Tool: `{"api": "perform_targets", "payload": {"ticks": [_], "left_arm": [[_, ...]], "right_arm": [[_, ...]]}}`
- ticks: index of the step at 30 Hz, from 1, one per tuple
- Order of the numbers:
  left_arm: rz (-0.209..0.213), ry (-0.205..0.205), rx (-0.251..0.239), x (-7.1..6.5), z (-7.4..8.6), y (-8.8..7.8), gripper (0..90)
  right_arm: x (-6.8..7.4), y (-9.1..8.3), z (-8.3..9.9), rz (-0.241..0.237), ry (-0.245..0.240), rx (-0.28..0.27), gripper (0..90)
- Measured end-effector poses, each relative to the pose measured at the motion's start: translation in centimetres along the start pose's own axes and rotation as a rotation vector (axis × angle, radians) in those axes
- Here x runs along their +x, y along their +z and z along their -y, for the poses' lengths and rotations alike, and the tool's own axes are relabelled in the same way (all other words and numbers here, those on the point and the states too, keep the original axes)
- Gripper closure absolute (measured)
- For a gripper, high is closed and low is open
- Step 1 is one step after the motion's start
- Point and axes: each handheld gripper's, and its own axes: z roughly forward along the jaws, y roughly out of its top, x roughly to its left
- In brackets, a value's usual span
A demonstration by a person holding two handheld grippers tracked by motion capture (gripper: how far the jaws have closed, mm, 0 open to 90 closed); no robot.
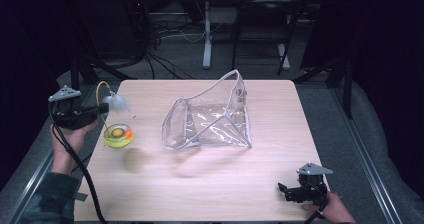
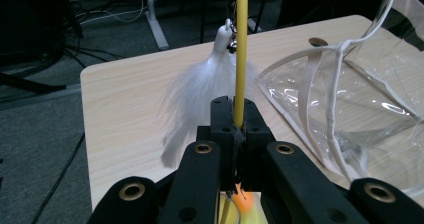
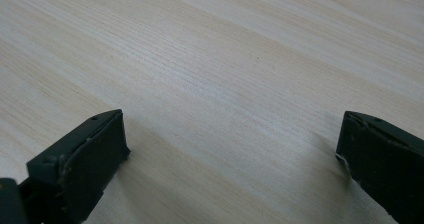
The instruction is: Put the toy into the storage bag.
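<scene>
A cat toy has a thin yellow rod (image 2: pixel 240 49), a white feather tuft (image 2: pixel 197 96) and a yellow-green round base (image 1: pixel 118 136) with an orange ball (image 1: pixel 128 133). My left gripper (image 1: pixel 102 108) hovers over the table's left edge, shut on the yellow rod (image 1: pixel 101 89), with the feather (image 1: pixel 118 102) hanging just right of its tips. In the left gripper view the jaws (image 2: pixel 239 119) pinch the rod, and the orange ball (image 2: pixel 243 199) peeks below them. A clear plastic bag (image 1: pixel 210 119) stands open mid-table. My right gripper (image 1: pixel 286 190) rests open near the front right edge, nothing between its fingers (image 3: pixel 85 154).
The wooden table (image 1: pixel 210 184) has bare room in front of the bag and between the two grippers. The bag's white-trimmed rim (image 2: pixel 320 84) lies right of the feather. Beyond the table's far edge stand desk legs (image 1: pixel 207 34) and floor cables (image 1: pixel 165 31).
</scene>
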Motion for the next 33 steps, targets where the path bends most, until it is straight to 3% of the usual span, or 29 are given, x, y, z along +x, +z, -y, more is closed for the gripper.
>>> {"api": "perform_targets", "payload": {"ticks": [14,33], "left_arm": [[0.003,0.028,-0.041,-0.4,-3.2,-0.3,88.2],[0.022,0.071,-0.054,-1.4,-6.6,0.0,88.2]], "right_arm": [[0.0,0.0,0.0,0.001,-0.002,-0.003,0.0],[0.0,0.0,0.0,0.001,-0.003,0.002,0.0]]}}
